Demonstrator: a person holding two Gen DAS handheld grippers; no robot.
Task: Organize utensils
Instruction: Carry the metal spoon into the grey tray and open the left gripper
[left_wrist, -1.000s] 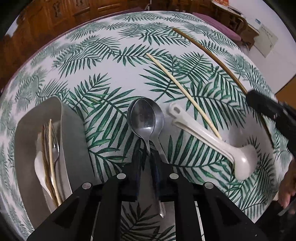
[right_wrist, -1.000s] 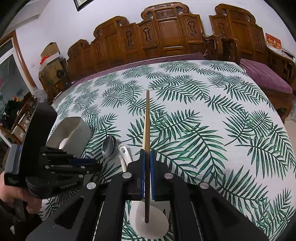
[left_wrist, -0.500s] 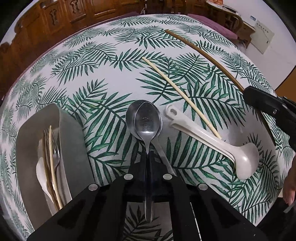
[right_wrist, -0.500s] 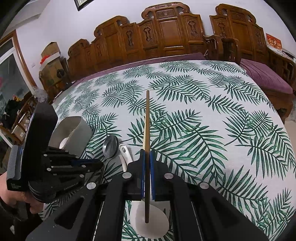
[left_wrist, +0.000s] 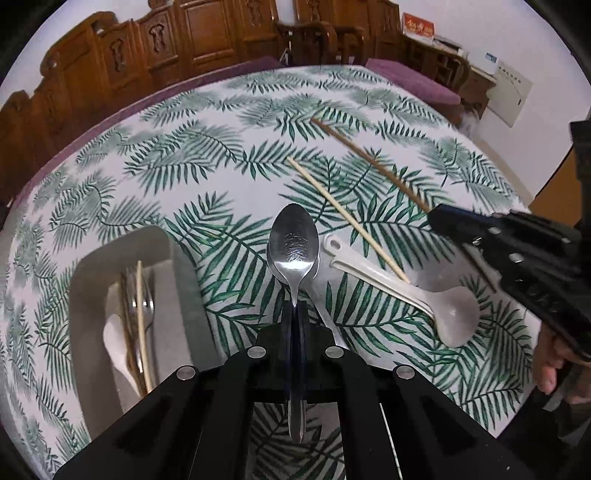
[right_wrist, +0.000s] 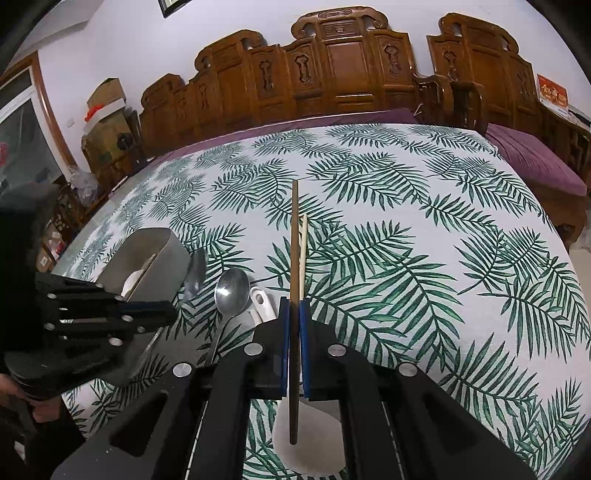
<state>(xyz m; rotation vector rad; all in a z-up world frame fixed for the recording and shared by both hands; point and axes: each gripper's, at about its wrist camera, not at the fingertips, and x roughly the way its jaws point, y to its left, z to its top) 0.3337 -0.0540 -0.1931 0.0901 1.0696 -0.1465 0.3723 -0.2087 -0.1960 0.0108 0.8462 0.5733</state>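
Note:
My left gripper (left_wrist: 294, 310) is shut on a steel spoon (left_wrist: 293, 243) and holds it lifted above a second steel spoon (right_wrist: 231, 290) that lies on the cloth. My right gripper (right_wrist: 294, 306) is shut on a dark wooden chopstick (right_wrist: 294, 236), also seen in the left wrist view (left_wrist: 369, 157). A pale chopstick (left_wrist: 347, 218) and a white plastic ladle (left_wrist: 402, 295) lie on the table between the grippers. A grey utensil tray (left_wrist: 88, 325) at the left holds a fork, chopsticks and a white spoon.
The table wears a white cloth with green palm leaves (right_wrist: 406, 229). Carved wooden chairs (right_wrist: 332, 70) stand along its far edge. A purple cushioned bench (right_wrist: 535, 162) is at the right.
My left gripper has lifted the steel spoon up off the table and tilted upward, leaving the second spoon below. My right gripper has raised the dark chopstick slightly.

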